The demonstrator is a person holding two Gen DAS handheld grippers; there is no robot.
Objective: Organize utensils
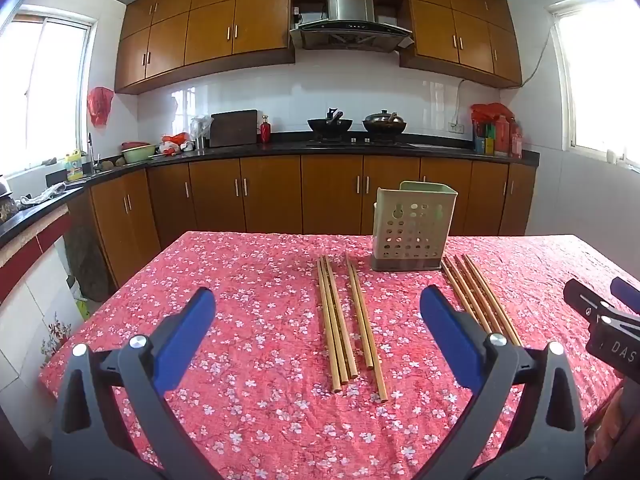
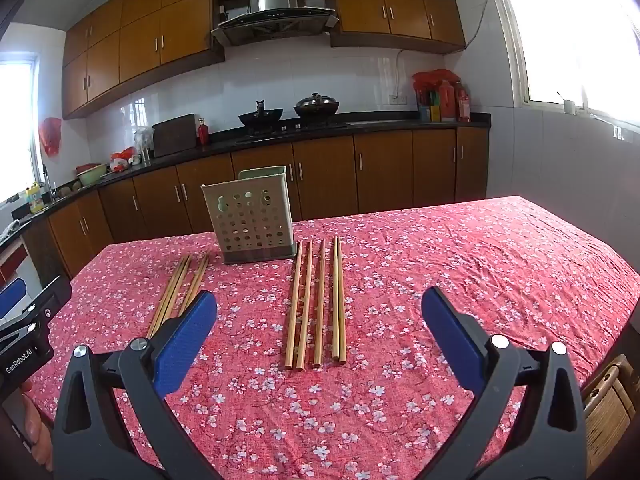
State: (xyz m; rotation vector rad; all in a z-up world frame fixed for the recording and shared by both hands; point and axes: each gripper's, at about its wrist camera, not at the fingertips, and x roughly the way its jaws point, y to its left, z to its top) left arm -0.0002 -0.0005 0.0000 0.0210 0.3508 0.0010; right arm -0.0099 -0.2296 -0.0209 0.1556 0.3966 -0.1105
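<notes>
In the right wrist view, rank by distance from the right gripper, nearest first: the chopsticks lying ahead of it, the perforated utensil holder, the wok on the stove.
1. Chopsticks: on the tablecloth straight ahead of the right gripper, which is open.
2. Perforated utensil holder: upright, beyond the chopsticks, slightly left.
3. Wok: on the stove at the back counter.

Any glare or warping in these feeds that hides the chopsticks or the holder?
Left wrist view: windows blown out white, cabinets bowed by the fisheye, yet chopsticks and holder look sharp and evenly lit. Right wrist view: window overexposed, table edge curved, chopsticks still clear.
</notes>
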